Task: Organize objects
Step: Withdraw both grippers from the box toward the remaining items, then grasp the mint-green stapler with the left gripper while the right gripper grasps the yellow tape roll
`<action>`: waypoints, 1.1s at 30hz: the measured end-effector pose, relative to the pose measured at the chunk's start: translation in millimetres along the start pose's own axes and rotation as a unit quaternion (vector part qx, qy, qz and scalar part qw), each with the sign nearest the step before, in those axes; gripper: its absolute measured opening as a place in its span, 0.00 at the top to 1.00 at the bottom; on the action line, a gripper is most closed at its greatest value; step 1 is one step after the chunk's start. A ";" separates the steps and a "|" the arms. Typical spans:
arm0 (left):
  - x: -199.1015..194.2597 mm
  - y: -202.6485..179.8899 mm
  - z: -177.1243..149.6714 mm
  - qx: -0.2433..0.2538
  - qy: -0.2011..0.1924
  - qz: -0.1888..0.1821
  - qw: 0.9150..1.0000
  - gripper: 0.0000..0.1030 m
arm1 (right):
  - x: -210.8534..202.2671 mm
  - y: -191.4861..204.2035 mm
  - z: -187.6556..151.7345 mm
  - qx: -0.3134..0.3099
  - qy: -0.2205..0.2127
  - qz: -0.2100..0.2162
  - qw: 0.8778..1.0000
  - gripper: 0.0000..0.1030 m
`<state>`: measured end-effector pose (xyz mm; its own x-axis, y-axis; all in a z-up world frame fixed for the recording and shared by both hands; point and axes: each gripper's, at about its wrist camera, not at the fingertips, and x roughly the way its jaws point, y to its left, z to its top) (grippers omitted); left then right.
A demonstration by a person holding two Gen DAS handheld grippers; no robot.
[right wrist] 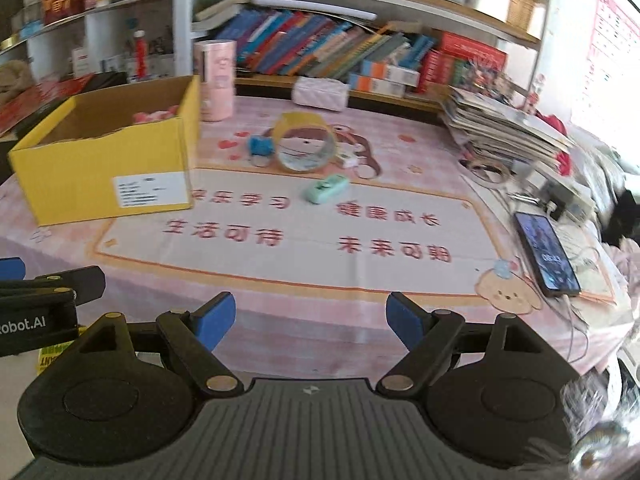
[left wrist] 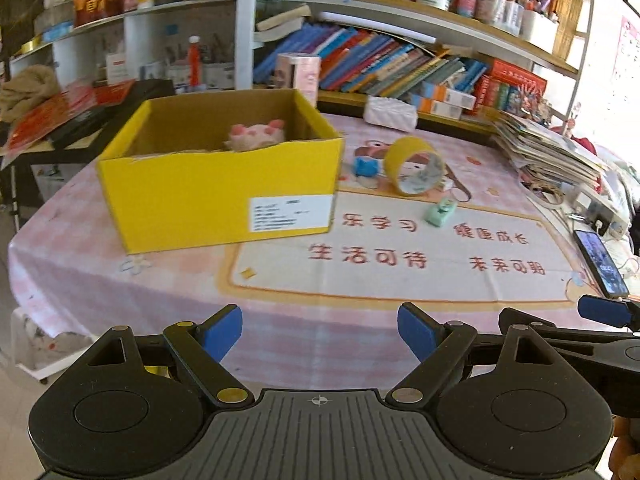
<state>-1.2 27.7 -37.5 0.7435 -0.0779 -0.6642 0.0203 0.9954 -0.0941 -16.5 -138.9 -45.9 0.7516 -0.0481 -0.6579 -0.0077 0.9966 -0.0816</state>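
— On the worktop (left wrist: 120, 280), toward its far left corner, what stands there?

— An open yellow box (left wrist: 216, 196), white label on its near wall. A pink plush toy (left wrist: 256, 134) lies inside, against the far wall.

— And beside the box?

— Toward the middle of the worktop, near the far edge, a roll of yellow tape (left wrist: 414, 166) lies on its side, hollow facing us. A small blue toy (left wrist: 366, 168) sits just beside it, between roll and box. A mint-green toy (left wrist: 440, 212) lies a little nearer the front edge, apart from both.

— The far edge itself?

— A pink tube (right wrist: 218, 80) stands upright behind the box's right corner, and a white tissue pack (left wrist: 390, 114) lies further along. Papers are stacked at the far right corner; a phone (left wrist: 600, 264) rests near the right edge (screen lit, cable attached).

— The grippers?

— Both hover over the near edge, side by side. Left gripper (left wrist: 320, 332): released, blue pads wide apart, nothing between them. Right gripper (right wrist: 310, 320): likewise released and empty.
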 end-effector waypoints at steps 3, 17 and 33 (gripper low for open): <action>8.7 -12.7 6.0 0.006 0.002 -0.006 1.000 0.16 | 8.4 -12.6 7.0 0.005 0.002 -0.004 1.000 0.20; 54.7 -50.6 40.4 0.012 0.016 0.013 1.000 0.16 | 64.0 -51.0 58.9 0.007 0.014 0.019 1.000 0.20; 144.6 -112.5 74.0 0.026 0.053 -0.003 0.998 0.40 | 138.7 -113.9 114.5 0.013 0.007 0.060 0.998 0.25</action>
<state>153.5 -91.4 -68.1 0.6681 -0.0868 -0.7390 0.0606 0.9962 -0.0622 164.1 -251.5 -42.1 0.7366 0.0708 -0.6726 -0.0797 0.9967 0.0176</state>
